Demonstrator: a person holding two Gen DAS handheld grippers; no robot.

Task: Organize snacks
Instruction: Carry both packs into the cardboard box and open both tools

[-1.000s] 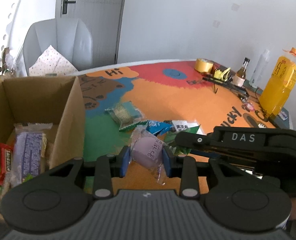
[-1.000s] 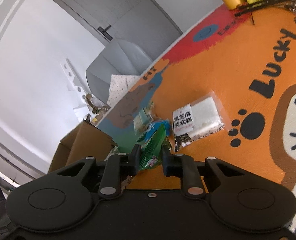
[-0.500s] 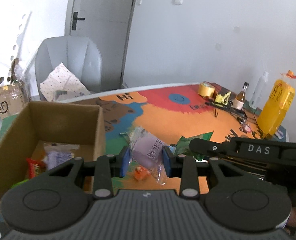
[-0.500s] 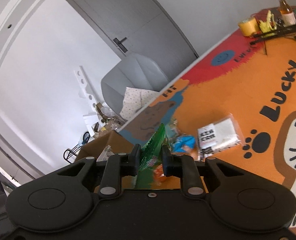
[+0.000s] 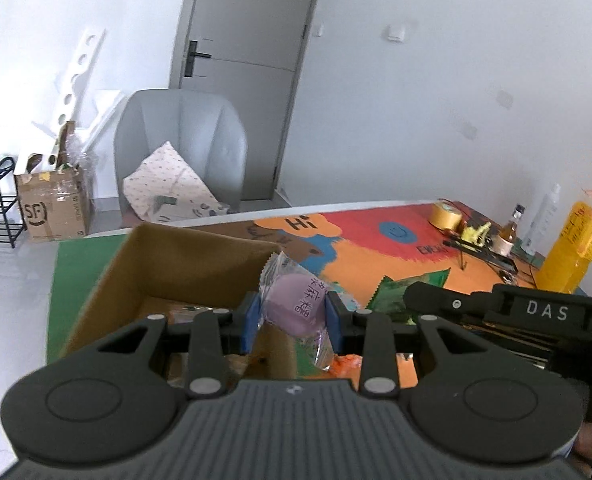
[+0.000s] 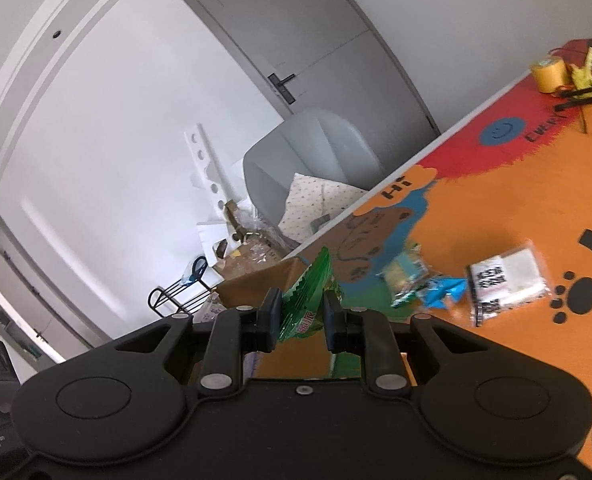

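While the left gripper pinches a purple snack in a clear wrapper between its blue pads, it hangs over the near right corner of the box, with the wrapper's tail dangling below the fingers. Just to its right, the right gripper is clamped on a green packet, held edge-up and raised off the mat; from the left view that packet shows beside the box's right wall. Inside the box, a few wrapped items lie on the bottom, mostly hidden behind the gripper body. On the mat, well apart from the box, lie a white pack with black lettering, a blue wrapper touching it, and a yellowish pack just beyond. An orange piece lies on the mat under the left gripper. A tape roll, small bottles and a yellow bottle stand at the table's far edge.
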